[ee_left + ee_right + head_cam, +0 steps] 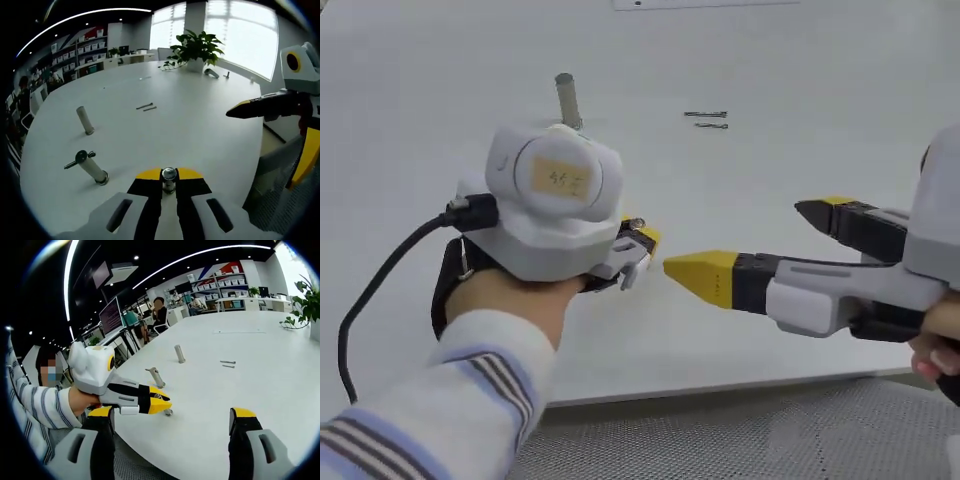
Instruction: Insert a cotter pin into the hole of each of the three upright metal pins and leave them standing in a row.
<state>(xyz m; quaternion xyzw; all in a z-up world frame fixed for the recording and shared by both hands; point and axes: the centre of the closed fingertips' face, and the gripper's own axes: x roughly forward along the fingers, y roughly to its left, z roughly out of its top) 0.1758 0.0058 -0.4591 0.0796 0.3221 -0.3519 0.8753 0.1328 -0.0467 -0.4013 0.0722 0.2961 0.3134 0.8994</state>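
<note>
My left gripper [169, 182] is shut on a short metal pin [169, 173], held near the table's front edge; this gripper [642, 241] sits left of centre in the head view. Another upright pin [93, 168] has a cotter pin through its top. Further back stands a bare upright pin [84, 120] [565, 100]. Two loose cotter pins [707, 119] [146, 106] lie side by side beyond. My right gripper [745, 238] hangs open and empty to the right, its jaws pointing at the left gripper [150, 402].
The round white table [780, 60] has its front edge just below both grippers. A potted plant [196, 49] stands at the far side. People sit at desks [160, 310] off to the left, away from the table.
</note>
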